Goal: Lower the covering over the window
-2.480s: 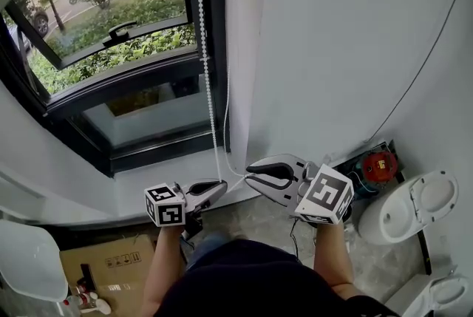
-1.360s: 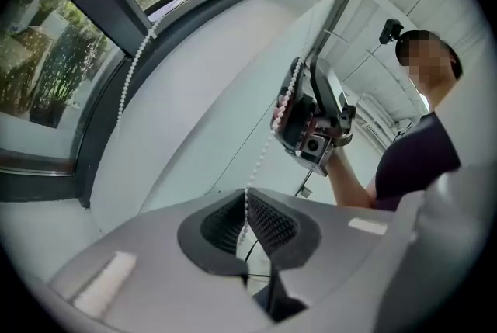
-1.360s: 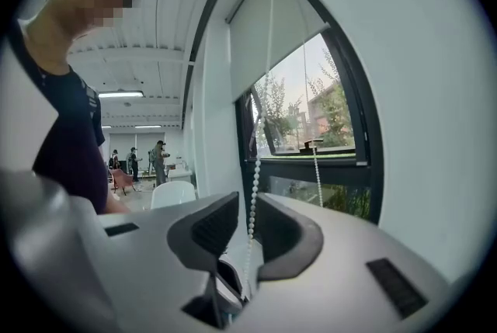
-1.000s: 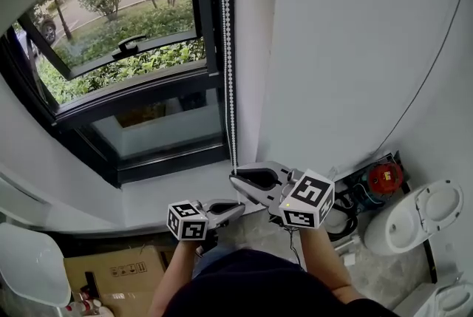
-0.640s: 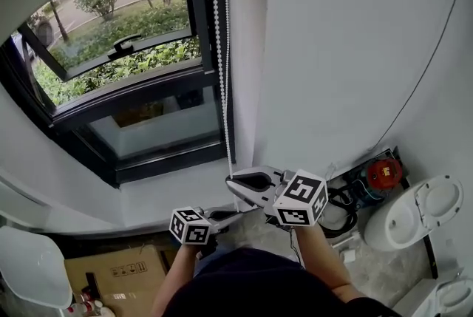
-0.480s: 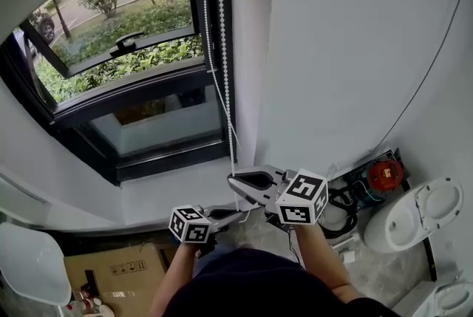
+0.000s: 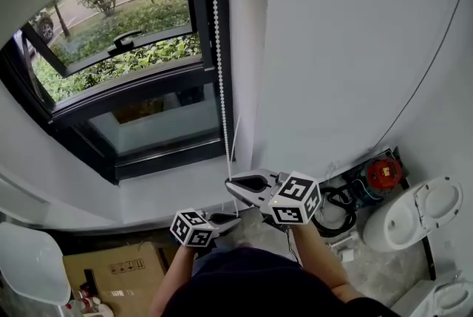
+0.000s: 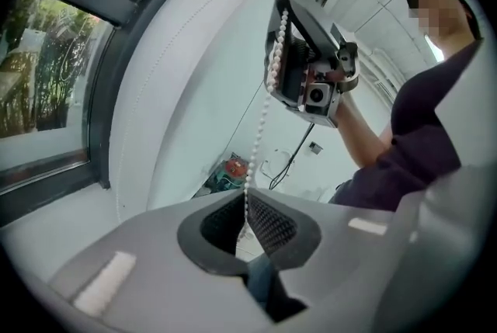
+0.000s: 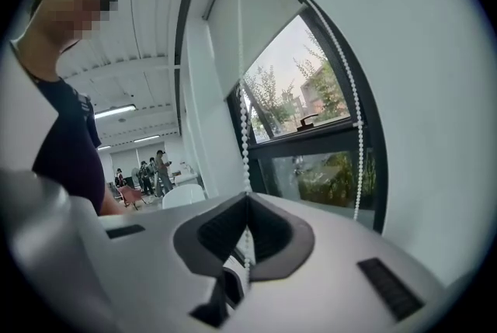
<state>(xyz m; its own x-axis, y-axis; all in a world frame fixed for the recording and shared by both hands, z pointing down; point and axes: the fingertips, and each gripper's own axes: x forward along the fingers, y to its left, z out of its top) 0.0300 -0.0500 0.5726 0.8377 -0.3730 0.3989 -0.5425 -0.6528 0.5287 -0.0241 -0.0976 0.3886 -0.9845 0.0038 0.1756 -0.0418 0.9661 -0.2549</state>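
Between both pairs of jaws, the bead chain (image 7: 218, 49) is clamped.
It is pinched by the closed right gripper (image 9: 247, 198) just above the left gripper (image 8: 245, 195), also closed on it; the blind (image 9: 256, 21) is seen high above both.

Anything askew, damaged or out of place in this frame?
Nothing looks damaged or spilled. The bead chain hangs straight to the right claw. Only clutter: black cables lie tangled beside a red object, next to the toilet.

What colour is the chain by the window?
The chain is white; it shows best in the head view.
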